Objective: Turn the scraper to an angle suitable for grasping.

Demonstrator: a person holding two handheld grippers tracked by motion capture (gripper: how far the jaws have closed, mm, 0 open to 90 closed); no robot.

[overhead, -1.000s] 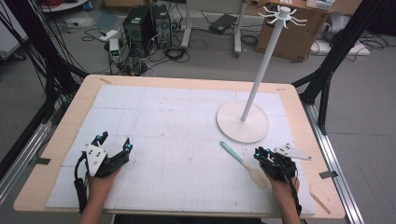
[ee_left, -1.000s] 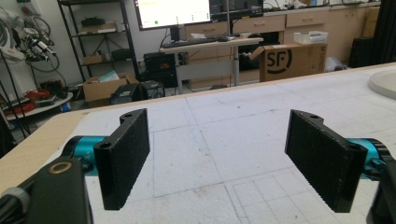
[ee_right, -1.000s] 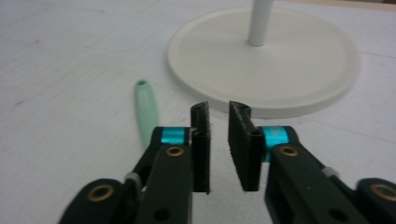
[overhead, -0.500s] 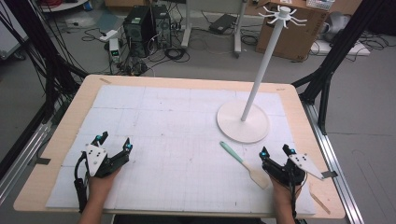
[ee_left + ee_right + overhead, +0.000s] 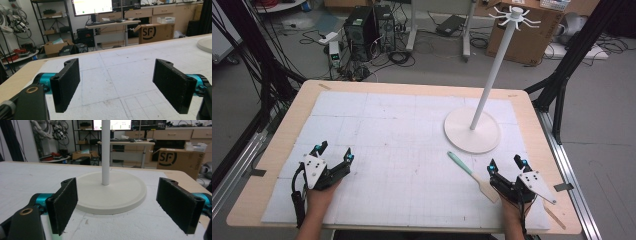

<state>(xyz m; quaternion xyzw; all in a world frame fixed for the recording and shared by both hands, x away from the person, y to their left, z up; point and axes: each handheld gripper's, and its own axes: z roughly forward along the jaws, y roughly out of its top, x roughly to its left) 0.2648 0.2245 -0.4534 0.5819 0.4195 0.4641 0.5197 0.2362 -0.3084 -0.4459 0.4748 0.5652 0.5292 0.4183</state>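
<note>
A spatula [image 5: 471,173] with a teal handle and a cream blade lies flat on the white mat, its blade pointing toward the near right corner. My right gripper [image 5: 506,164] rests just right of the blade. Its jaws have just opened wide and nothing is between them. In the right gripper view the right gripper [image 5: 122,202] faces the white stand's round base [image 5: 112,192] and pole [image 5: 105,152]. My left gripper [image 5: 333,151] rests on the mat at the near left, open and empty. In the left gripper view, the left gripper [image 5: 120,85] looks across bare mat.
The white stand [image 5: 472,137] with a hooked top [image 5: 515,14] rises at the right middle of the table [image 5: 277,145]. A wooden stick [image 5: 557,217] lies near the right front corner. Black frame posts flank the table.
The right gripper was shut over the spatula's blade end. It has opened, let go and shifted slightly right. The spatula lies on the mat. The left gripper has not moved.
</note>
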